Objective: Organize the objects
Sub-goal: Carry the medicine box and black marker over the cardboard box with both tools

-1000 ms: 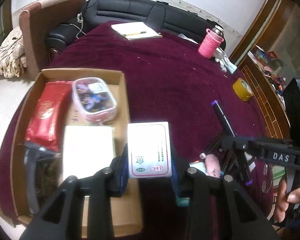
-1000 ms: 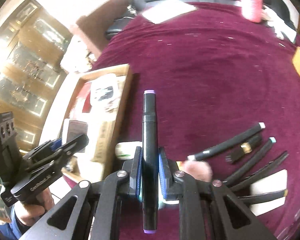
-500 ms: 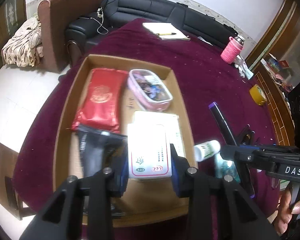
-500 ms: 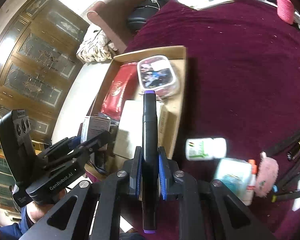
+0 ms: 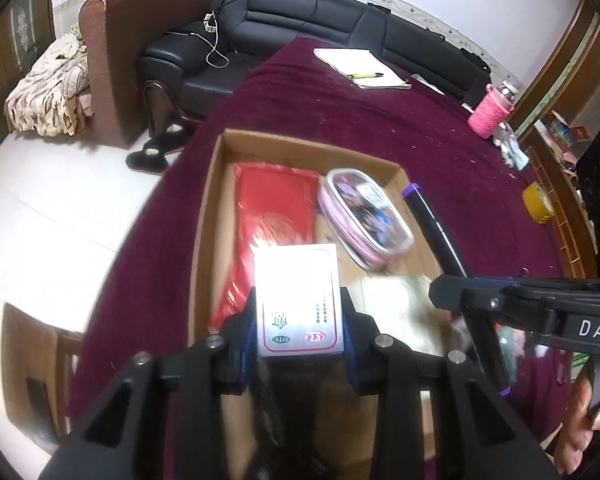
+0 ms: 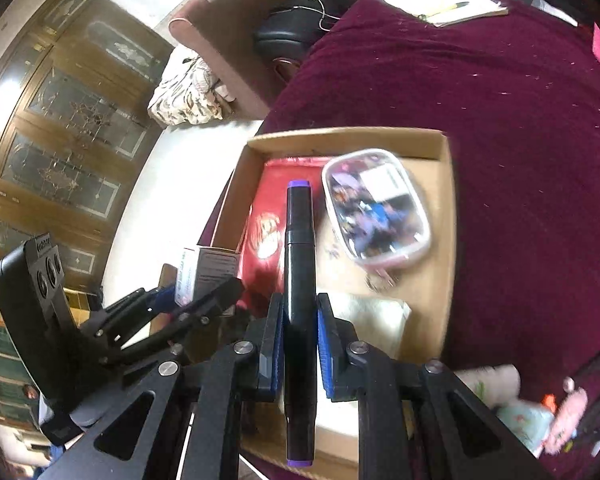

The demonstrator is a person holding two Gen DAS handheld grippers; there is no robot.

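Hard to see: the things in the cardboard box [image 5: 210, 216] were blurry. The print on the white box [image 5: 298, 300] was too small to read. A dark thing under the left tool was a smear. The small things at the right edge of the right wrist view were fuzzy and partly cut off.
Left tool [image 5: 300, 344]: it was squeezing the white box by its two sides, over the near part of the cardboard box. The white box was flat, with a red line round its edge.
Right tool [image 6: 298, 344]: its blue pads were shut tight on a black marker [image 6: 298, 280], over the cardboard box. The marker was long and thin, with purple ends.
Cardboard box: brown, low walls, open top, on the worktop [image 5: 380, 120].
Red packet [image 5: 272, 216]: flat and shiny, lying on the left side of the cardboard box.
Clear pouch [image 6: 374, 208]: soft, rounded corners, pink rim, full of small coloured bits, beside the red packet.
Pale sheet [image 6: 374, 320]: flat and whitish, in the near right part of the cardboard box.
Worktop: covered in a dark red cloth with little white specks.
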